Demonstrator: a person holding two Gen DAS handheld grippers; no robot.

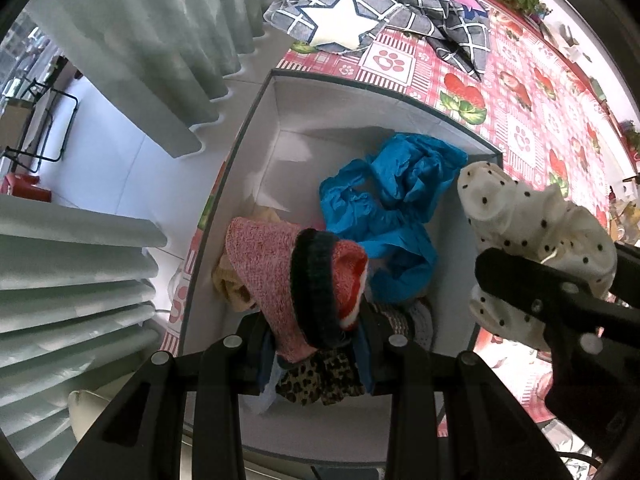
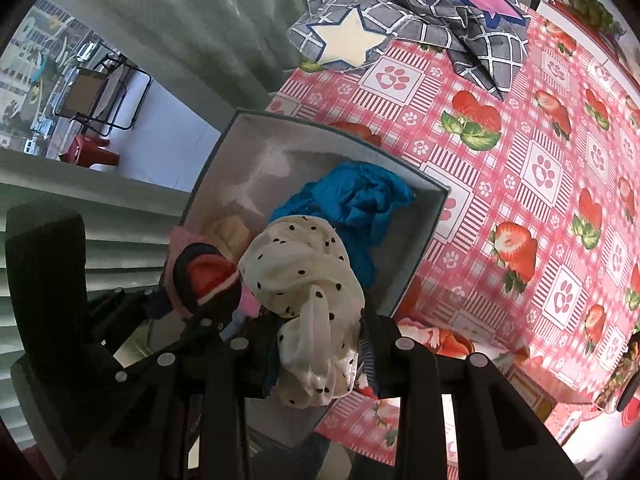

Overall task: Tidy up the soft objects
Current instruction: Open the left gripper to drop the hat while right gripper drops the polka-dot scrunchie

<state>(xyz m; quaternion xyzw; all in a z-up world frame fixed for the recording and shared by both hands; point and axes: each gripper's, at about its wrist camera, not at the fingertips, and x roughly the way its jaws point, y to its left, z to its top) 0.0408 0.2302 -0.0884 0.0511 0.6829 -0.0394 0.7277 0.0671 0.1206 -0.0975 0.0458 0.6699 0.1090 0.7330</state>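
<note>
1. Your left hand-held gripper grips the pink sock over the box.
2. Your right hand-held gripper clamps the dotted cloth near the rim; releasing there could drop it onto the counter.

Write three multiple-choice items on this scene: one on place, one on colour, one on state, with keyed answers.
1. Where does the blue cloth lie?
A. in the box
B. on the tablecloth
C. on the floor

2. What colour are the dots on the white cloth?
A. red
B. black
C. green

3. The left hand-held gripper is:
A. empty
B. open above the box
C. shut on the pink knit sock

Answers: A, the box walls surround it; B, dark spots on white fabric; C, the sock hangs clamped between its fingers.
</note>
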